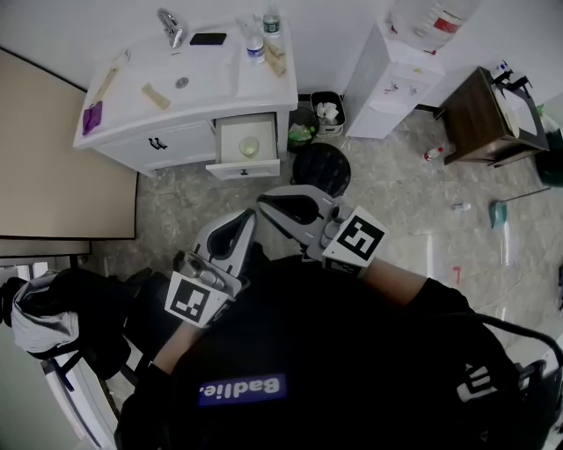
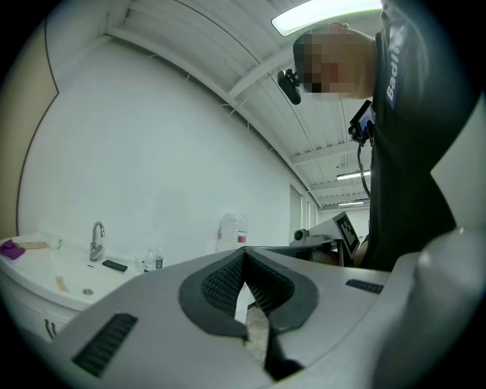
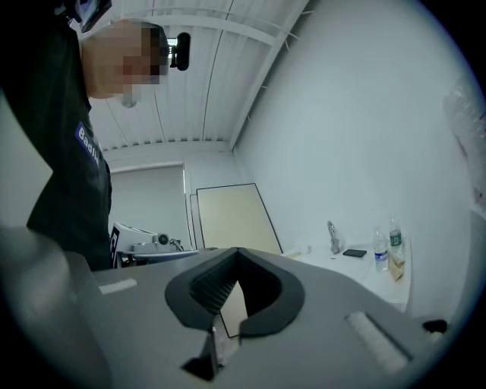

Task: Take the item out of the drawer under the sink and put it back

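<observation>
Pale stone-patterned floor [image 1: 413, 189] spreads below a white table [image 1: 255, 83] that carries a sink basin [image 1: 189, 83] and a faucet [image 1: 170, 26] against the far wall. Under the table's right end one drawer [image 1: 244, 170] stands pulled out. The item [image 1: 249, 147] lies inside it, about in the middle of the drawer's white bottom. It is small, round and pale yellow-green (whether it is a cup, a lid or a flat disc cannot be told from this far off).

On the table stand two water bottles [image 1: 255, 44], with a black phone [image 1: 208, 39] beside them and a purple cloth [image 1: 92, 117] at the left edge. A round black bin [image 1: 321, 167] sits on the floor just right of the drawer.

The person [image 1: 334, 352], in a dark top, stands back from the drawer and holds both tools side by side, pointed toward it and well apart from the item. The left tool [image 1: 249, 215] [image 2: 244, 252] has its jaws closed tip to tip with nothing between them. The right tool [image 1: 264, 204] [image 3: 237, 253] is closed the same way and holds nothing either.
</observation>
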The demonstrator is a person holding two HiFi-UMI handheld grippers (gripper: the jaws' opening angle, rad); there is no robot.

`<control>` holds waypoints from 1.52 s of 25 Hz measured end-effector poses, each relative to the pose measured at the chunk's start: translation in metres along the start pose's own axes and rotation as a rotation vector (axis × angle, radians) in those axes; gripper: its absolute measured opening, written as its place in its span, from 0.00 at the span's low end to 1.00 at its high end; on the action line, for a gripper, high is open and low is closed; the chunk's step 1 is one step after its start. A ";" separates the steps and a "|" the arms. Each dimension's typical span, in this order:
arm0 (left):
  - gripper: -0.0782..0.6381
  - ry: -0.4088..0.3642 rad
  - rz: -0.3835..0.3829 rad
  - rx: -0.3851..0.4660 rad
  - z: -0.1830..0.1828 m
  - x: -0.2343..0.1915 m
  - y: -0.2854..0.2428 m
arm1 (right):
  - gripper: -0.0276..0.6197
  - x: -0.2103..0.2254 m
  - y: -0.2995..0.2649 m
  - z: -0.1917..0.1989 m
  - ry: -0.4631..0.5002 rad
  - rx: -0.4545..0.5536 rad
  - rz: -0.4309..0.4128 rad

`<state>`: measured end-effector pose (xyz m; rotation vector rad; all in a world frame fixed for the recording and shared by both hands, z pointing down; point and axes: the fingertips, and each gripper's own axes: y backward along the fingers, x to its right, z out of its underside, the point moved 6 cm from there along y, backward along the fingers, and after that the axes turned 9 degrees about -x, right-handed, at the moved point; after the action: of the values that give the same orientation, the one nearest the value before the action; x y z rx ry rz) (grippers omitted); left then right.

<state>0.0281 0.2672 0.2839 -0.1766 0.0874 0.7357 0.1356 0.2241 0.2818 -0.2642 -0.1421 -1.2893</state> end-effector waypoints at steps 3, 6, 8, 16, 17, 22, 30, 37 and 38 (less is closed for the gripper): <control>0.12 -0.002 0.017 -0.004 -0.003 -0.042 -0.009 | 0.04 0.024 -0.032 -0.009 0.006 -0.011 0.021; 0.12 -0.005 0.036 -0.021 -0.007 -0.094 -0.020 | 0.04 0.053 -0.073 -0.019 -0.001 -0.034 0.045; 0.12 -0.003 0.054 -0.029 -0.008 -0.132 -0.028 | 0.04 0.075 -0.102 -0.021 -0.010 -0.074 0.079; 0.12 0.026 0.144 -0.068 -0.012 -0.238 -0.057 | 0.04 0.141 -0.176 -0.022 -0.016 -0.125 0.168; 0.12 0.030 0.148 -0.076 -0.010 -0.243 -0.061 | 0.04 0.146 -0.179 -0.019 -0.030 -0.132 0.176; 0.12 0.059 0.135 -0.110 -0.001 -0.259 -0.079 | 0.04 0.179 -0.180 0.006 -0.075 -0.225 0.165; 0.12 0.066 0.075 -0.136 0.002 -0.271 -0.106 | 0.04 0.275 -0.184 0.124 -0.176 -0.517 0.173; 0.12 0.091 0.001 -0.151 0.008 -0.281 -0.129 | 0.06 0.339 -0.213 0.203 -0.294 -0.661 0.195; 0.12 0.092 -0.001 -0.152 0.008 -0.281 -0.132 | 0.07 0.345 -0.216 0.213 -0.308 -0.681 0.200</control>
<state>-0.0900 -0.0124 0.3488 -0.3557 0.1192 0.7337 0.0322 -0.0932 0.5976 -1.0363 0.0682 -1.0559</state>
